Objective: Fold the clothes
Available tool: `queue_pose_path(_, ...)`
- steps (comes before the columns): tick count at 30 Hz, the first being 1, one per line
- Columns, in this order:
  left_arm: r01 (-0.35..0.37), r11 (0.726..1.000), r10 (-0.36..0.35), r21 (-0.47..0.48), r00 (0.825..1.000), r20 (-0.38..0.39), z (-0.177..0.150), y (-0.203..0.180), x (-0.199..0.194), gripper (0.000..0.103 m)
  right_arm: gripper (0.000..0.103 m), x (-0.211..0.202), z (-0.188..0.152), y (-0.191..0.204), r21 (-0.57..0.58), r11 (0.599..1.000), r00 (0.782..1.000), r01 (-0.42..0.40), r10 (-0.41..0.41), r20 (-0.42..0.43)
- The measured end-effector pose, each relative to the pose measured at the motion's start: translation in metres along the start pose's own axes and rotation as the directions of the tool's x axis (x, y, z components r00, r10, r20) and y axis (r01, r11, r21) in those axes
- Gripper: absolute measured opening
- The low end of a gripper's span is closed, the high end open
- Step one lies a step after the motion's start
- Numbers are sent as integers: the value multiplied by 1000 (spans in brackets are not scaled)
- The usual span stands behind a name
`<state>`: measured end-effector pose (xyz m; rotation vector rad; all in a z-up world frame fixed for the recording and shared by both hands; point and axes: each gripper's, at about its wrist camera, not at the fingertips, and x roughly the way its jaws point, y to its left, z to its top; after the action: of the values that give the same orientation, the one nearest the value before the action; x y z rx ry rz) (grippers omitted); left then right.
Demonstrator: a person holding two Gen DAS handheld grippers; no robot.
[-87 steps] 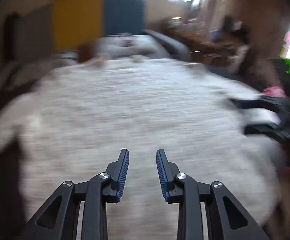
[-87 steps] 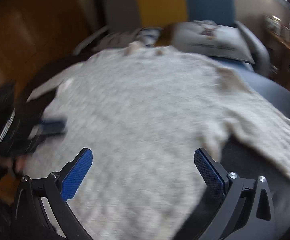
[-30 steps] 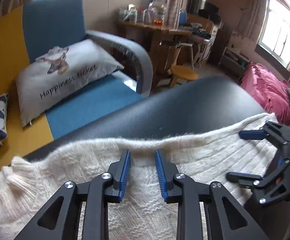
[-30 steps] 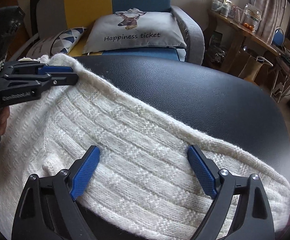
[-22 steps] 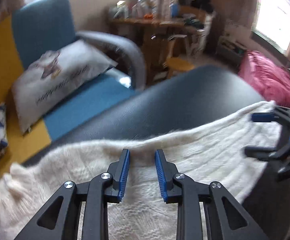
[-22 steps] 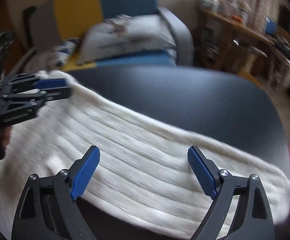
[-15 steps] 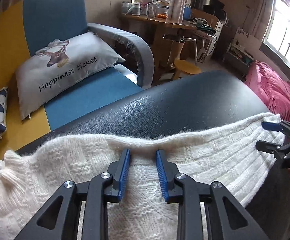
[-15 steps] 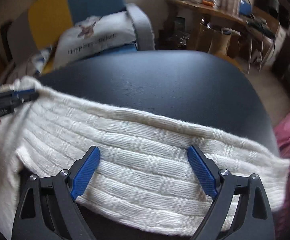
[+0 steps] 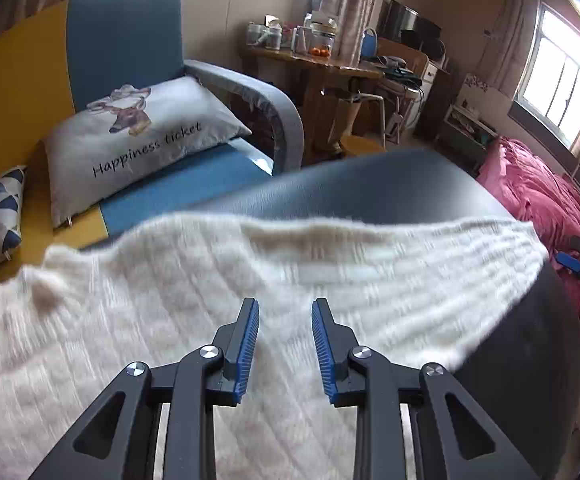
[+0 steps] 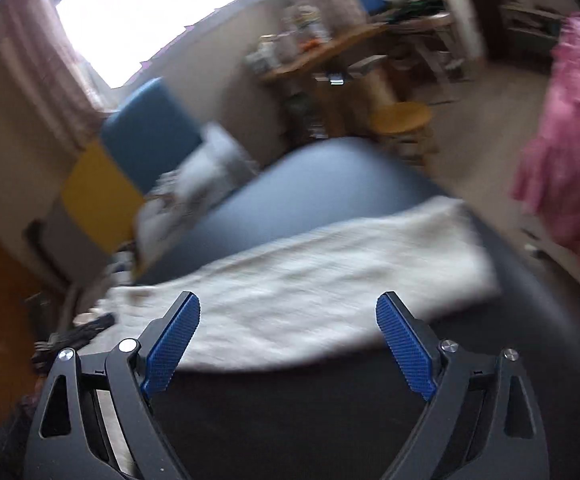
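Left wrist view, one white sweater (image 9: 290,280), left gripper (image 9: 284,344) fingers parted, empty, right gripper (image 10: 288,344) fingers spread wide, empty

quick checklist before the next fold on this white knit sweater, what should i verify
1. Cream-white knit sweater lies on the dark padded surface: ok.
2. Left gripper is free: ok, jaws partly apart over the knit, nothing clamped.
3. Right gripper is free: ok, jaws wide apart, nothing between them.
4. Right gripper is placed on a sweater edge: not ok, it sits back from the fabric, over bare dark surface.
5. Folded layers are flat and aligned: cannot tell, both views are blurred.
6. Sweater's left end lies fully on the surface: cannot tell, it runs out of view.
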<state>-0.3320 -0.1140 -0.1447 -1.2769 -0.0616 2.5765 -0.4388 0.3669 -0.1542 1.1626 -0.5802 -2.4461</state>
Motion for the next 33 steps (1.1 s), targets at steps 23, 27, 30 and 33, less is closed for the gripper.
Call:
queue_pose_path(23, -27, 999, 27, 26, 1000, -9, -22, -2, 2, 29, 90, 57, 52, 0, -193, 968, 982, 162, -178, -65)
queue_pose_path(27, -25, 999, 25, 25, 1000, -6, -23, -2, 2, 29, 90, 86, 62, 6, -219, 956, 971, 193, -219, -101)
queue_pose_path(30, -24, 999, 25, 32, 1000, -8, -23, -1, 2, 29, 90, 109, 63, 2, -246, 931, 939, 270, -311, -144)
queue_pose_path(33, 17, 1000, -17, 6, 1000, -6, -22, 3, -7, 29, 90, 107, 60, 19, -275, 919, 933, 284, -331, -143)
